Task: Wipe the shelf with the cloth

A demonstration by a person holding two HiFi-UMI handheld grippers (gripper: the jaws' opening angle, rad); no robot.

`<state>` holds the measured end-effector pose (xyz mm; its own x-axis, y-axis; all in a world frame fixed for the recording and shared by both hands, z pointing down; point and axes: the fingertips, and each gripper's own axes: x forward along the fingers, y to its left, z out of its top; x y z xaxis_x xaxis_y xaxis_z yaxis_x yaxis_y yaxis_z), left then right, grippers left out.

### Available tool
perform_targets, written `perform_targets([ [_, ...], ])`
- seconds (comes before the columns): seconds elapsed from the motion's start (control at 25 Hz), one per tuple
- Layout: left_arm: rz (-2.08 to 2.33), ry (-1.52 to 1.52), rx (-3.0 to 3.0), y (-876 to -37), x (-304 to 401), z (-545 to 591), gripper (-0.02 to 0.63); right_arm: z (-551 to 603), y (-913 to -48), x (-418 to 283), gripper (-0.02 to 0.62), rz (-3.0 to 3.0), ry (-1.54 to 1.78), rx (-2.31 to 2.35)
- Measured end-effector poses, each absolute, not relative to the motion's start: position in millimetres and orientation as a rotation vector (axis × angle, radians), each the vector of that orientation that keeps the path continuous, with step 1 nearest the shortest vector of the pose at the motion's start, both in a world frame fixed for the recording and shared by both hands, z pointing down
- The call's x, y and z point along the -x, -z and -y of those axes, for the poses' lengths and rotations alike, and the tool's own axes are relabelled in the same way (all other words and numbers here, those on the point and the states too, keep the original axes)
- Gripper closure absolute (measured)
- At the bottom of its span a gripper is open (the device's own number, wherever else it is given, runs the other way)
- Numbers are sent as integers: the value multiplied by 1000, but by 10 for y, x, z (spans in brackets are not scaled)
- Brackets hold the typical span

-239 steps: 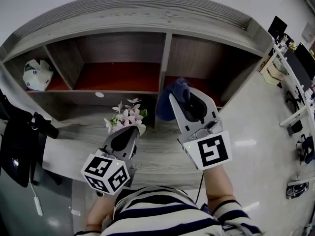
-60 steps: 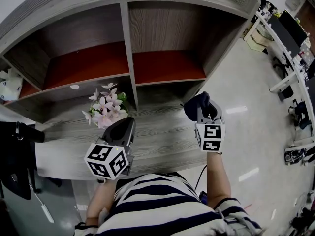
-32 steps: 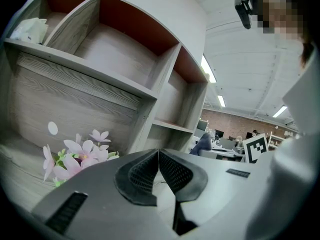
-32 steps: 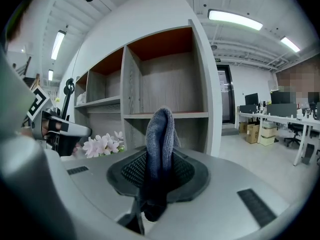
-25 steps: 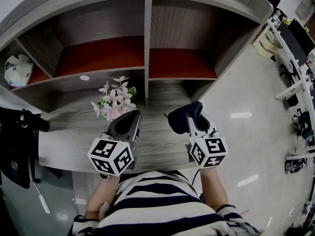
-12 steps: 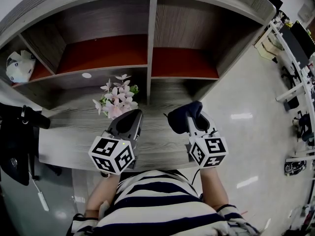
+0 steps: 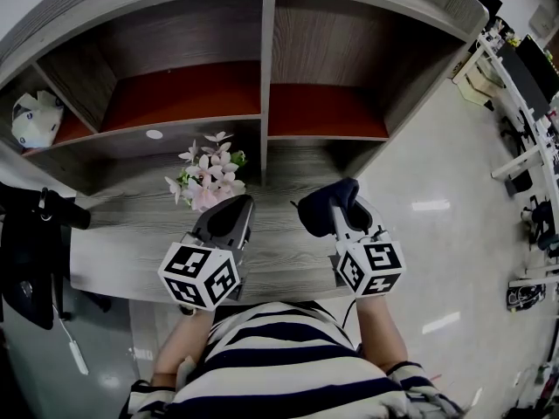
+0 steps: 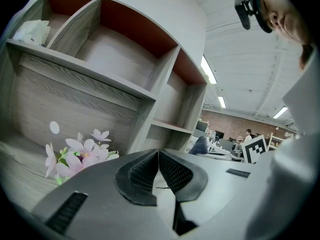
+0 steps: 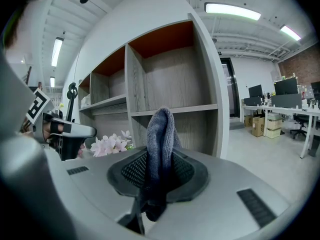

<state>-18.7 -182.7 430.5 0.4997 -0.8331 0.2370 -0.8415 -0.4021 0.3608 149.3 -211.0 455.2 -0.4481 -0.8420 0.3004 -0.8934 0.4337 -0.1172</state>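
Our right gripper (image 7: pixel 339 209) pinches the cloth (image 7: pixel 316 212), clear of the shelf (image 7: pixel 323 112); left gripper (image 7: pixel 238 206) jaws closed, empty; we judge wiping idle.

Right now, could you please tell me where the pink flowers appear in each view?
Head view: flowers just left of centre.
Left gripper view: lower left.
Right gripper view: centre-left, left of the cloth.
Shared landmark: the shelf divider.
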Motion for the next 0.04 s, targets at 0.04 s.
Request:
perform_targets([
  [0.04,1381,-27,-2314,-4309,185,1825,586,2107,-4559,-1494,502,2487,-387,-1525],
])
